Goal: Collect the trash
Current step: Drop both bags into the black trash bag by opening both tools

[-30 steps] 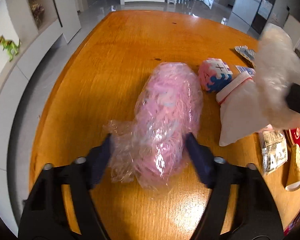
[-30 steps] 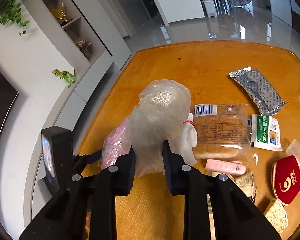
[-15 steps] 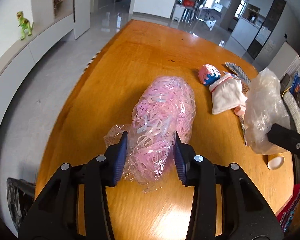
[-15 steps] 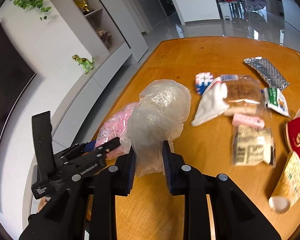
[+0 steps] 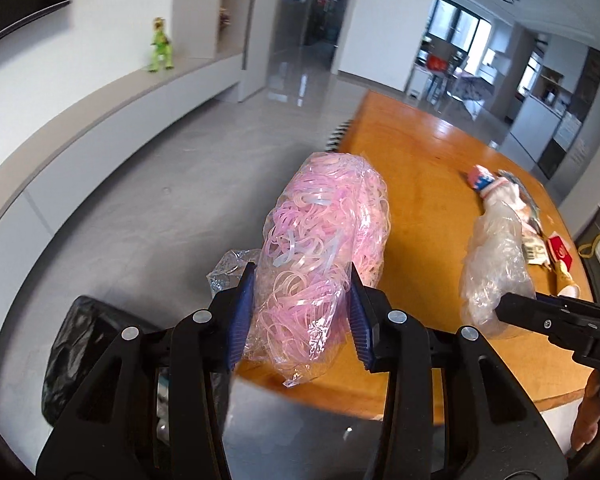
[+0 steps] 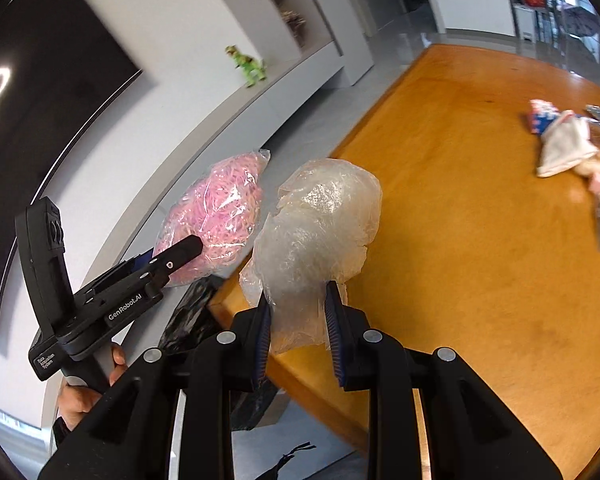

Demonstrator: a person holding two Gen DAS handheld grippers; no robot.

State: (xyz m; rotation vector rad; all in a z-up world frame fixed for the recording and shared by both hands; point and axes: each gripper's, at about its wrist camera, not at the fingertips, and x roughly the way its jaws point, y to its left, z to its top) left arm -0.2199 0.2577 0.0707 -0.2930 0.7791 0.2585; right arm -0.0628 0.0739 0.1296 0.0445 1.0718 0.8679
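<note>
A green toy dinosaur [image 5: 161,45] stands on a long white ledge [image 5: 100,120] along the wall. Grey glossy floor [image 5: 172,184] spreads beside the orange wooden worktop [image 6: 480,240]. A dark screen [image 6: 48,92] hangs on the wall above the ledge.

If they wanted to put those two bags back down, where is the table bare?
Bare wood spans the orange wooden table from its near edge to the far end, left of the heap of wrappers and packets. That right side is crowded.
</note>
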